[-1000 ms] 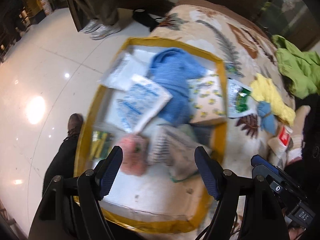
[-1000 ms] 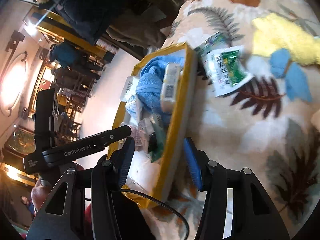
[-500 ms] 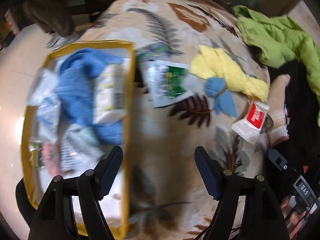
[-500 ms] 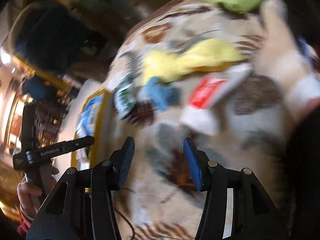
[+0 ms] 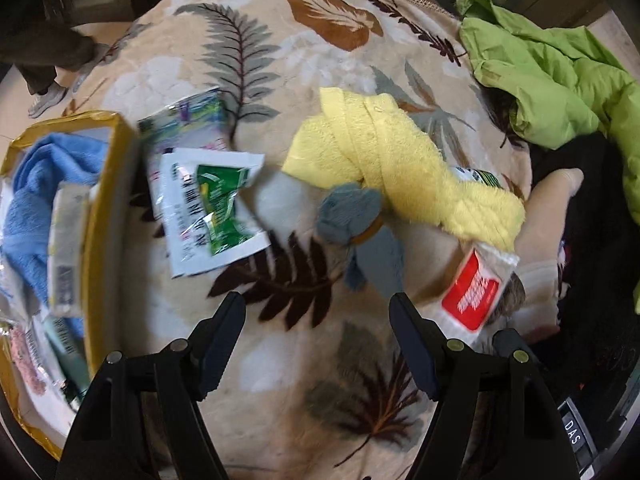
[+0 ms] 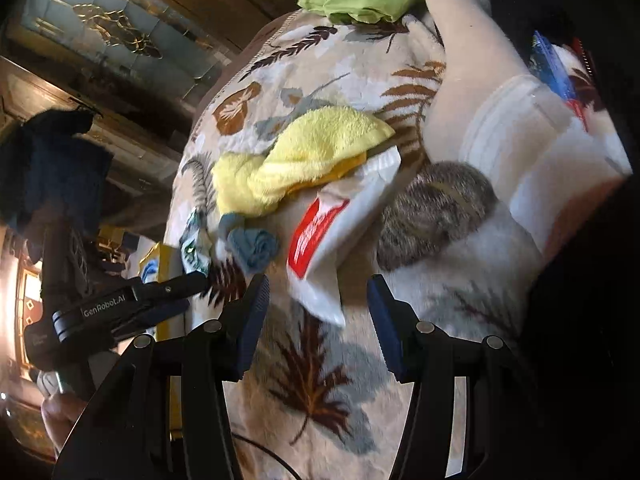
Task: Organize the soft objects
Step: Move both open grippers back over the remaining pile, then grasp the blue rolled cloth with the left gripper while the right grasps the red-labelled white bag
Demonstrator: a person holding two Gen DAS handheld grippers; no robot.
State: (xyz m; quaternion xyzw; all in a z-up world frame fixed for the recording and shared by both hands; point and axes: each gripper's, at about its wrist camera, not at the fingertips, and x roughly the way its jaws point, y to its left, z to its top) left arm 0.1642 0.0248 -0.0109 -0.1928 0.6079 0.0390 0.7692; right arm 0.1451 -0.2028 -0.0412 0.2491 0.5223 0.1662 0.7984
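Both grippers hang wide open over the leaf-print blanket (image 5: 320, 360), nothing between their fingers. Left gripper (image 5: 318, 340) sits above a dark brown leaf in the print, with the blue-grey sock (image 5: 360, 228) just past its fingertips. Right gripper (image 6: 316, 320) points at the white sachet with red label (image 6: 336, 236); the sachet's lower corner reaches down between the two blue pads but touches neither.

Yellow towel (image 5: 392, 160) lies bunched mid-blanket, its end draped over the top of the sachet and touching the sock. Green-and-white packet (image 5: 212, 208) lies flat to the left of the sock, partly overlapping a second, paler packet (image 5: 184, 124) behind it. Both packets sit just beside the yellow-rimmed box (image 5: 108, 184) at the blanket's left edge. Inside the box: a blue towel (image 5: 36, 184), a pale wrapped pack (image 5: 68, 248) leaning against the wall, more small items below, too blurred to name.

Grey-brown furry thing (image 6: 436, 212) rests right of the sachet, touching it. Pale sleeve-like cloth (image 6: 472, 92) runs behind it. Lime-green jacket (image 5: 552, 76) is heaped at the far right corner, well apart from the box.
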